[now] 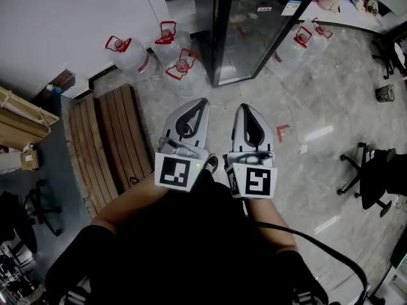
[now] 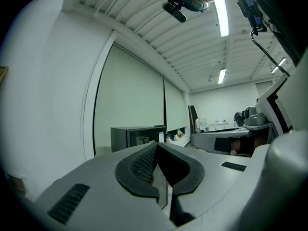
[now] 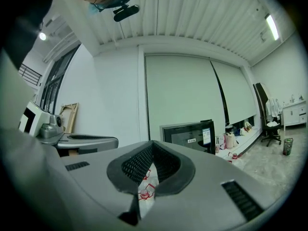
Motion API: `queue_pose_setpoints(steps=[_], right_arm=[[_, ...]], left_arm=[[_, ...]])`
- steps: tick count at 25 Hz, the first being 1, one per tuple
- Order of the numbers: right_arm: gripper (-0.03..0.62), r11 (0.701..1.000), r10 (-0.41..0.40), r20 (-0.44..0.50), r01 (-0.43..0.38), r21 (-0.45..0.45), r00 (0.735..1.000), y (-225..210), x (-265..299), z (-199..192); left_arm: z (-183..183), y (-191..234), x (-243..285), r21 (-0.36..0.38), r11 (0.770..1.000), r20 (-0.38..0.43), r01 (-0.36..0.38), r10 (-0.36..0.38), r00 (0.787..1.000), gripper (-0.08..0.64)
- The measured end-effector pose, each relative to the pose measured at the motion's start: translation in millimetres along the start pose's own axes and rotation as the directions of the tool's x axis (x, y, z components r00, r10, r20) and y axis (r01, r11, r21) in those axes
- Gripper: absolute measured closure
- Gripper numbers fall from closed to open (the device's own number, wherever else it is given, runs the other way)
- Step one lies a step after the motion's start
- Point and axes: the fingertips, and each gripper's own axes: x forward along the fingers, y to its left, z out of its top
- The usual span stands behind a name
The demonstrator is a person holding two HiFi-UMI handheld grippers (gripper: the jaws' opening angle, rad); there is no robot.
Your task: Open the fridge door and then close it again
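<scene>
Left gripper (image 1: 202, 103) and right gripper (image 1: 245, 108): held level, side by side, both clenched on nothing. Fridge (image 1: 219, 37): stood well ahead among water jugs (image 1: 181, 65), its glass door (image 1: 251, 33) closed and untouched. Opening and closing are judged not yet begun.

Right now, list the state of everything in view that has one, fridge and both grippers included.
Fridge door: closed.
Left gripper: shut, holding nothing.
Right gripper: shut, holding nothing.
Water jugs: standing on the floor, capped.
Office chair: upright, unoccupied.
</scene>
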Motion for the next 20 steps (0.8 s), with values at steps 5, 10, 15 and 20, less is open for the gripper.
queue_pose_setpoints(steps=[5,10,15,20], right_arm=[[0.577,1.0,-0.026,-0.021,0.026,0.006,0.999,-17,53,-12],[0.577,0.999,-0.048,-0.061,0.047,-0.02,0.997,-31,130,-30],[0.577,0.995,-0.103,-0.099,0.102,-0.013,0.99,-50,205,-54],[0.577,0.987,-0.163,-0.119,0.163,-0.011,0.979,-81,253,-91]], left_arm=[[-26,37,50,-0.014,1.0,-0.044,-0.004,0.003,0.999,0.56],[-56,85,119,-0.03,0.999,-0.064,0.021,-0.022,0.998,0.56],[-89,128,196,-0.038,0.996,-0.072,0.086,-0.088,0.994,0.56],[-137,143,267,-0.068,0.976,-0.076,0.205,-0.21,0.975,0.487]])
